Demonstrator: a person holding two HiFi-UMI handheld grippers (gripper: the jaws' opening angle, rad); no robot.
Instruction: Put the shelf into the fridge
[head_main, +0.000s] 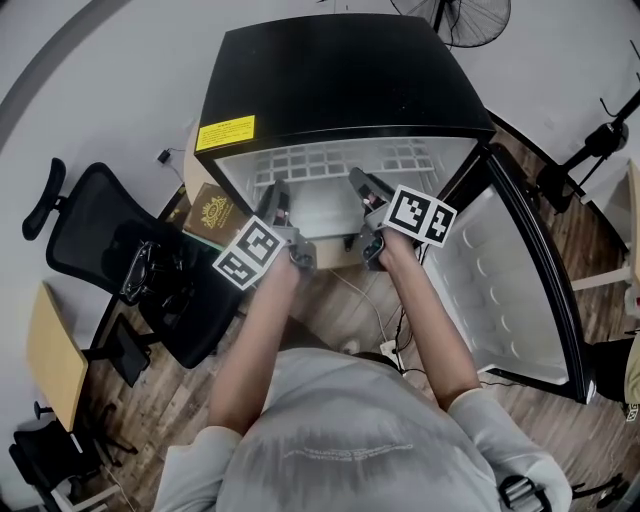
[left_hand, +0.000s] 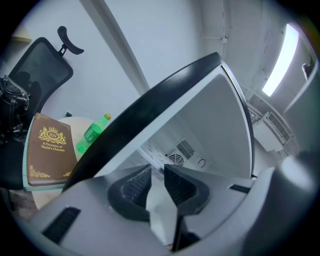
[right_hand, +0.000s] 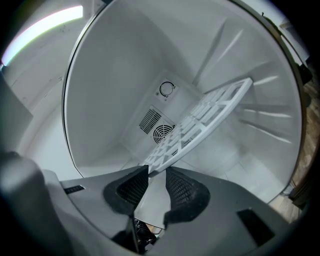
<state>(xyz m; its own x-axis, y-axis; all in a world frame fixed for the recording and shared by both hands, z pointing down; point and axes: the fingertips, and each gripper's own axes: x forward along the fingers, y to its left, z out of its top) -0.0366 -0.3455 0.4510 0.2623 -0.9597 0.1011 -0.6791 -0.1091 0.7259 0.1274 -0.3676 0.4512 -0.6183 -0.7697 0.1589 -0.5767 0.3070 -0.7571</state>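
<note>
A black mini fridge (head_main: 340, 70) stands open, its door (head_main: 500, 270) swung out to the right. The white grid shelf (head_main: 340, 160) lies high inside it. Both grippers are at its front edge. My left gripper (head_main: 278, 195) has a small piece of the shelf (left_hand: 158, 173) filling the narrow gap between its jaws (left_hand: 157, 170). My right gripper (head_main: 358, 185) is shut on the shelf's near corner (right_hand: 157, 172). From there the shelf (right_hand: 200, 120) runs slanted toward the back wall with its fan grille (right_hand: 162, 132).
A brown book (head_main: 208, 213) and a green bottle (left_hand: 92, 132) lie on a small table left of the fridge. A black office chair (head_main: 110, 250) stands further left. Cables (head_main: 390, 345) trail on the wooden floor in front. A fan (head_main: 460, 15) stands behind.
</note>
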